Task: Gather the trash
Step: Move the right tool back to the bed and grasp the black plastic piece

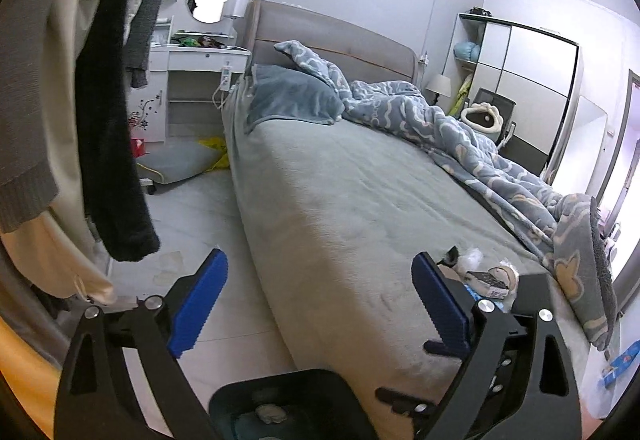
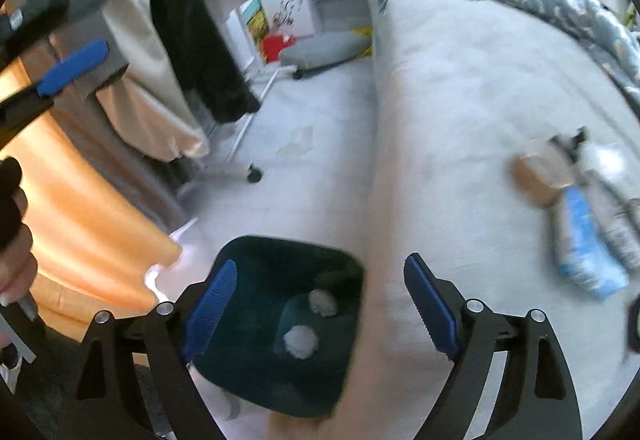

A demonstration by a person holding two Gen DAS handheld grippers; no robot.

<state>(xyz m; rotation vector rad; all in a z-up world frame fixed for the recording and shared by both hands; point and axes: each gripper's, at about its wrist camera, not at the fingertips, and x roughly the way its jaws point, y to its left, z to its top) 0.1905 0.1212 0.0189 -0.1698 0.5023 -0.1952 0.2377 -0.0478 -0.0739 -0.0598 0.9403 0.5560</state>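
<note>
Bin: dark teal square plastic bin [image 2: 280, 324] at 6 o'clock, two white wads inside.
Grippers: we see left gripper [image 1: 320, 304] and right gripper [image 2: 320, 304] both agape, empty.
Trash: blue-white wrappers [image 2: 588, 240] on grey bed [image 2: 460, 120], 3 o'clock.
Risk: we may fumble wrappers; bedding soft.

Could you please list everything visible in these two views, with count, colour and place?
Bin: one, dark green, on the floor beside the bed.
Crumpled wads: two, whitish, inside the bin.
Trash pile: several pieces, brown, blue-white and grey, on the bed's near end; exact count unclear.
Bed: one, grey-green cover.
Duvet: one, blue with pale pattern, along the bed's far side.
Hanging clothes: several, cream, black, grey, on a rack at left.
Dressing table: one, white, by the headboard.
Floor cushion: one, grey.
Left gripper: blue pads, open.
Right gripper: blue pads, open, above the bin.
</note>
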